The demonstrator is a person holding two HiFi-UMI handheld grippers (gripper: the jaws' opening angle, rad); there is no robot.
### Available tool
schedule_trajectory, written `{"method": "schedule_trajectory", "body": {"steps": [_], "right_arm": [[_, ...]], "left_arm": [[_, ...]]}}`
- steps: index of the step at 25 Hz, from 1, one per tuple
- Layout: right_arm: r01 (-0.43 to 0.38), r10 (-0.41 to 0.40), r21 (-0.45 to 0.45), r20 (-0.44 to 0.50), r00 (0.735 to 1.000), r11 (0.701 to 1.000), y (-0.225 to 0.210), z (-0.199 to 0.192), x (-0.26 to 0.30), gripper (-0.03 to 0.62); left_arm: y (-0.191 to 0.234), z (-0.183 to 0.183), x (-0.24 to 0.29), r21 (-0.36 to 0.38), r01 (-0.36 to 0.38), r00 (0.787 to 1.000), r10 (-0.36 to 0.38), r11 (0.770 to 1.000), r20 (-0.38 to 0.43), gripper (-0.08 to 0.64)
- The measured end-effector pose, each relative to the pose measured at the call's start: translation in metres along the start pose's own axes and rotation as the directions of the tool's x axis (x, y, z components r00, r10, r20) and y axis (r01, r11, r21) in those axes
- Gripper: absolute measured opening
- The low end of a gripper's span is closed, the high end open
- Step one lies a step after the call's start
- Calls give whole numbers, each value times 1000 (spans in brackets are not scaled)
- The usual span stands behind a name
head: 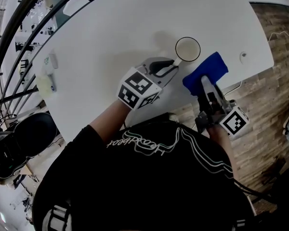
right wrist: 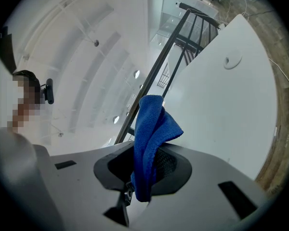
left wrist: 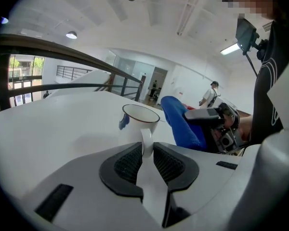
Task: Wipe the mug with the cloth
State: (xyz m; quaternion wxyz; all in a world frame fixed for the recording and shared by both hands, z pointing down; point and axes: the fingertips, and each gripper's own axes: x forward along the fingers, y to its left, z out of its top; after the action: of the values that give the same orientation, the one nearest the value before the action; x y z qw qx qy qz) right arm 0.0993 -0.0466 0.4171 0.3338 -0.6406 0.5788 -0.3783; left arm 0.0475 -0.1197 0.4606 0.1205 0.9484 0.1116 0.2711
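On the white table [head: 111, 32], left tongs [left wrist: 147, 152] pinch the mug [left wrist: 138, 121] handle; right tongs [right wrist: 145, 170] clamp the cloth [right wrist: 151, 126].

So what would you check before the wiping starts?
1. Left claw shut on the handle of the mug: ok.
2. Right claw clamped on the blue cloth: ok.
3. Mug upright on the white table: ok.
4. Cloth touching the mug: cannot tell; it hangs close beside.
5. Enough cloth free beyond the claw to wipe with: ok.
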Motion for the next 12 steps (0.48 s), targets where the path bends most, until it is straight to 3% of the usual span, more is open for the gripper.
{"method": "schedule_trajectory", "body": {"steps": [12], "right_arm": [[51, -53, 20, 123, 991, 999, -8, 23, 6, 64]], "left_arm": [[-27, 2, 11, -29, 84, 996, -85, 996, -14, 72]]}}
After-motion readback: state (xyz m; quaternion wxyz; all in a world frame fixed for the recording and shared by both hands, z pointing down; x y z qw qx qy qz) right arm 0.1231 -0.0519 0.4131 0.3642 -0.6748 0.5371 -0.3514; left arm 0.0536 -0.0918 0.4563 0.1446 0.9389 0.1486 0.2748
